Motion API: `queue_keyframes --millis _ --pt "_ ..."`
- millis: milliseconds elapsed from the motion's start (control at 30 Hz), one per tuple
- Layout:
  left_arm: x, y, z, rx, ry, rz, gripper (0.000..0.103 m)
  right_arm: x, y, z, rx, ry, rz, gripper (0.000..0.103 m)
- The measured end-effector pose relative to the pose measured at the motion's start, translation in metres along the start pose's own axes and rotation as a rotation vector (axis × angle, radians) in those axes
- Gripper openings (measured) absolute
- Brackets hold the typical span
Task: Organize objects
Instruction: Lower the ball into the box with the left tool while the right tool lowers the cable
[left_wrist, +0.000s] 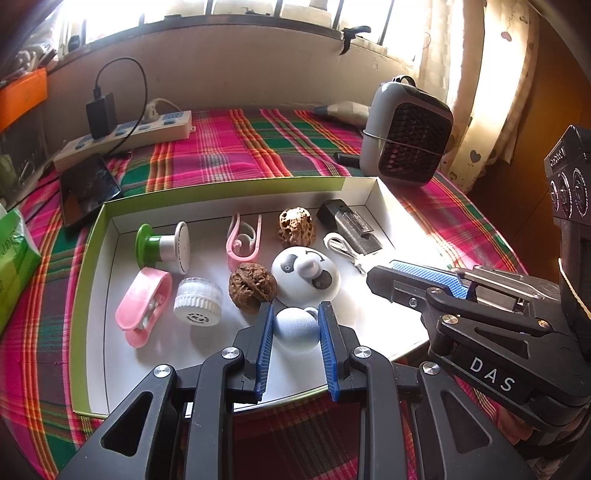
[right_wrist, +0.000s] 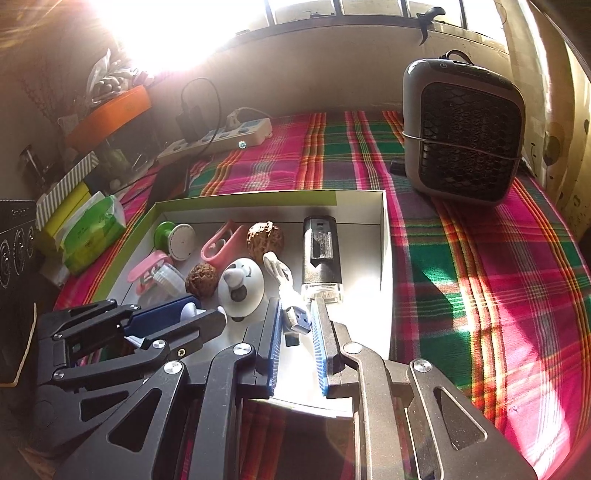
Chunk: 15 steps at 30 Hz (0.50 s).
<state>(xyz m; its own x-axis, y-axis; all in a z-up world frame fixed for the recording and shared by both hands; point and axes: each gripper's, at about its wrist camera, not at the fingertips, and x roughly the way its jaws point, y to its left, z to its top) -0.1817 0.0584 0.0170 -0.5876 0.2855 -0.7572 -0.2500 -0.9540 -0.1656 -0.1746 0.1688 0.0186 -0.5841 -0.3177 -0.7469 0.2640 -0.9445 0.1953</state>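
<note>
I'm holding my left claw (left_wrist: 295, 325) clamped on a small pale blue-white ball (left_wrist: 296, 329) at the near edge of the box (left_wrist: 236, 183), pads touching it on both sides. The ball has no long axis I can tell; a small nub is sticking out of it toward the far right.

My right claw (right_wrist: 295, 325) is closing in around the cable plug (right_wrist: 296, 320) near the box's front right. The plug's long axis is running near to far, metal end pointing away from me and tilted a little right, with the white cable (right_wrist: 277, 271) trailing off behind it. The blue pads are standing just beside the plug, and whether they are really pressing on it I can't quite tell; the gap is as small as it gets.

The box is a shallow white tray with a green rim, sitting on the plaid cloth (left_wrist: 258, 147) over the desk. Lying in it: green-and-white knob (left_wrist: 162, 243) on its side at far left, pink clip (left_wrist: 242, 240), two walnuts (left_wrist: 252, 288), panda dome (left_wrist: 306, 275), white ridged cap (left_wrist: 198, 301), pink holder (left_wrist: 142, 306) at near left, black lighter (right_wrist: 320, 254) lying lengthwise near to far by the right wall.

Outside the box: grey heater (left_wrist: 406, 136) at far right, power strip (left_wrist: 125, 138) and phone (left_wrist: 88, 188) at far left.
</note>
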Motion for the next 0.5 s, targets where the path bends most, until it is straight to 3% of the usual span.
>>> queue_keyframes --millis 500 --pt "-0.0004 0.0011 -0.0005 -0.009 0.001 0.0 0.022 0.0059 0.0027 0.0007 -0.005 0.018 -0.004 0.017"
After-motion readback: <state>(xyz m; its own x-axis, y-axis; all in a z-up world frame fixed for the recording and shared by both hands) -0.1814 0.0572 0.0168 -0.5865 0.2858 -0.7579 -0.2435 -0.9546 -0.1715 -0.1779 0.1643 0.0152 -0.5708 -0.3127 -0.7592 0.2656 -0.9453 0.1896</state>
